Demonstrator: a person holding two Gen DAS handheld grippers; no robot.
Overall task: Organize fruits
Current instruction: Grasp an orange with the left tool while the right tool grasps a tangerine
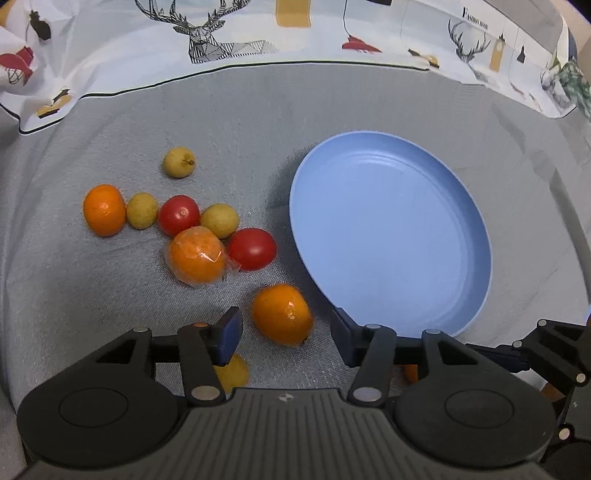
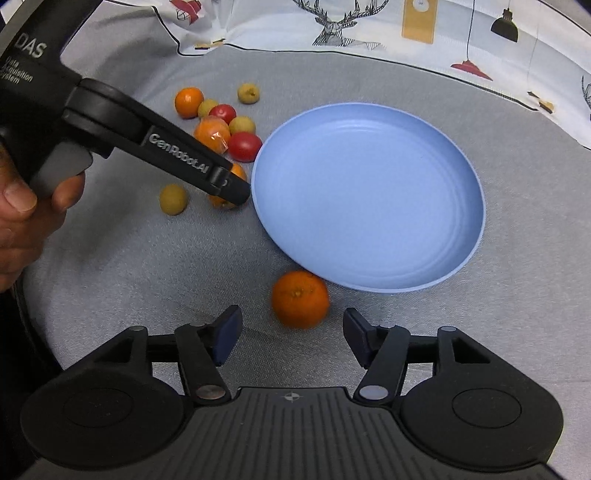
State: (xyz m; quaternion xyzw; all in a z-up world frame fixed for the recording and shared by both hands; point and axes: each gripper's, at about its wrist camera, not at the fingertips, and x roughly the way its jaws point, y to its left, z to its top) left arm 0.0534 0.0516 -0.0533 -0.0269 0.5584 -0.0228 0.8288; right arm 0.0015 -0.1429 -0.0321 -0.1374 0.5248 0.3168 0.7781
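An empty blue plate [image 1: 391,236] [image 2: 369,192] lies on the grey cloth. Left of it sits a cluster of oranges, red tomatoes and small yellow-green fruits [image 1: 184,218] [image 2: 221,118]. My left gripper [image 1: 286,332] is open, with an orange [image 1: 282,314] between its fingertips, not gripped. A yellow fruit [image 1: 232,373] lies under its left finger. My right gripper [image 2: 291,332] is open, just short of another orange [image 2: 300,299] at the plate's near rim. The left gripper's arm [image 2: 177,155] shows in the right wrist view, covering part of its orange [image 2: 236,173].
A patterned white cloth with deer and lamps [image 1: 221,44] [image 2: 369,29] lies folded along the back of the grey cloth. A lone yellow fruit [image 1: 179,161] sits behind the cluster. Another [image 2: 173,199] lies left of the left gripper's tip.
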